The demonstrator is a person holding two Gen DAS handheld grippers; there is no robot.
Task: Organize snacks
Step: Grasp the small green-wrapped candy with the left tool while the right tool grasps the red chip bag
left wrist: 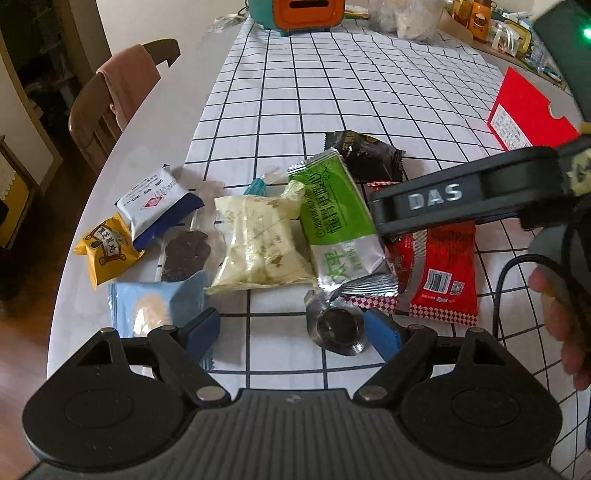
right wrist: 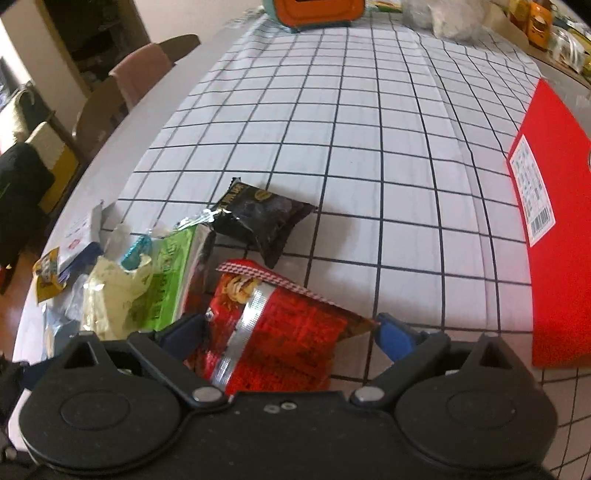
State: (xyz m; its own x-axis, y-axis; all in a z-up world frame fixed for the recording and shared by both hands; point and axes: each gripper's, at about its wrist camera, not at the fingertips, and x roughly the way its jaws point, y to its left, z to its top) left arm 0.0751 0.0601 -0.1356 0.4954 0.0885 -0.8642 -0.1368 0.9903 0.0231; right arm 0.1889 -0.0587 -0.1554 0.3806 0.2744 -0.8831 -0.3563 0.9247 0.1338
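A heap of snack packets lies on the checked cloth. It includes a cream packet, a green one, a black one, a yellow one and a white-and-blue one. My left gripper is open low over the near edge of the heap. Its left finger is over a light-blue packet, and a round foil cup sits by its right finger. My right gripper is open, and a red packet lies between its fingers. That gripper's black body hangs over the red packet.
A flat red box lies on the right side of the cloth. An orange and teal appliance and clear bags stand at the far end. A chair with a pink cloth is beyond the table's left edge. A hand shows at the right.
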